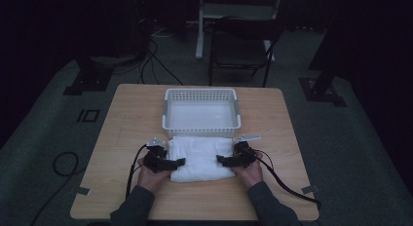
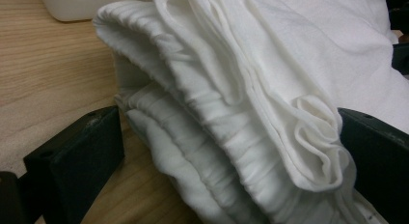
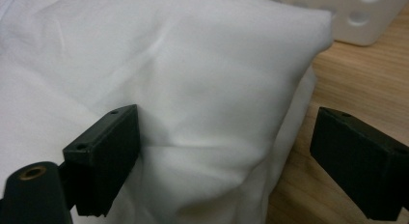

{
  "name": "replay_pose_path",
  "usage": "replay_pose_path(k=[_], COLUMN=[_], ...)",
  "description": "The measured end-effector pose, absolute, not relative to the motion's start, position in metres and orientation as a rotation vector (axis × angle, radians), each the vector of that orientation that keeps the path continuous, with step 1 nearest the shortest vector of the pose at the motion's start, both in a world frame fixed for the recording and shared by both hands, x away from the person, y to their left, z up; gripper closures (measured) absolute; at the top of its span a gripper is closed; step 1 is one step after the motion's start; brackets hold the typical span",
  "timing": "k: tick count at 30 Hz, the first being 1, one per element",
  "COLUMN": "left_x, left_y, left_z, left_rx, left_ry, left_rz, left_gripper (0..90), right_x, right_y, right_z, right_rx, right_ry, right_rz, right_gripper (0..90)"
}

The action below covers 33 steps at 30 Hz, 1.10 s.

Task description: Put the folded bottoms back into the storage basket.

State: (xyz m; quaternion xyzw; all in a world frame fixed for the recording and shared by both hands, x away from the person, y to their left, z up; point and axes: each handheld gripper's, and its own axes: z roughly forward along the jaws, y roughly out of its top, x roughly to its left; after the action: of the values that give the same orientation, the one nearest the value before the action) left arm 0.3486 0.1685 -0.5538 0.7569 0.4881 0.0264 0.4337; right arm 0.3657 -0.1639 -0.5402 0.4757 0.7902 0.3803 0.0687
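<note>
Dim room, wooden table [image 1: 126, 123]: folded white towel [image 1: 200, 158] lies just in front of the empty white basket [image 1: 201, 95]. Left gripper [image 1: 179, 162] and right gripper [image 1: 220, 159], jaws wide, straddle opposite ends, probably to lift the stack level into the basket.

The person wears dark grey long sleeves [image 1: 136, 204] that end at the wrists. Each hand carries a black claw. The left claw [image 1: 180, 162] has a blocky black body with a small grey three-cornered plate on top, and a black cable runs from it along the forearm. The right claw [image 1: 219, 159] is built the same, with its own pale grey plate and a black cable that trails off past the sleeve. Up close the jaws are matt black, squared blocks with small screw holes near the tips; a brass-coloured fitting sits beside one jaw of the right claw.
</note>
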Motion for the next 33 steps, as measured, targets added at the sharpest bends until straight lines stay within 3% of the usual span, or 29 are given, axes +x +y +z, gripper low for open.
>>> replay_pose_path(k=[6, 11, 20, 26, 33], left_x=[0.35, 0.35, 0.354, 0.348, 0.342], left_y=[0.167, 0.168, 0.171, 0.167, 0.164], left_z=[-0.553, -0.554, -0.556, -0.549, -0.541], left_rx=[1.895, 1.873, 1.83, 1.856, 1.885], left_ry=[1.207, 1.178, 1.174, 1.142, 1.11], left_rz=[0.045, -0.042, -0.169, -0.098, -0.01], left_gripper=[1.1, 14.9, 37.4, 51.0, 53.5], right_x=[0.372, 0.375, 0.379, 0.374, 0.368], right_y=[-0.171, -0.175, -0.175, -0.173, -0.17], right_z=[-0.547, -0.55, -0.551, -0.546, -0.539], right_rx=[1.504, 1.518, 1.564, 1.508, 1.449], right_ry=[2.409, 2.468, 2.508, 2.475, 2.45], right_rz=[1.25, 1.37, 1.407, 1.411, 1.39], right_gripper=[13.7, 31.0, 43.1, 61.2, 64.5])
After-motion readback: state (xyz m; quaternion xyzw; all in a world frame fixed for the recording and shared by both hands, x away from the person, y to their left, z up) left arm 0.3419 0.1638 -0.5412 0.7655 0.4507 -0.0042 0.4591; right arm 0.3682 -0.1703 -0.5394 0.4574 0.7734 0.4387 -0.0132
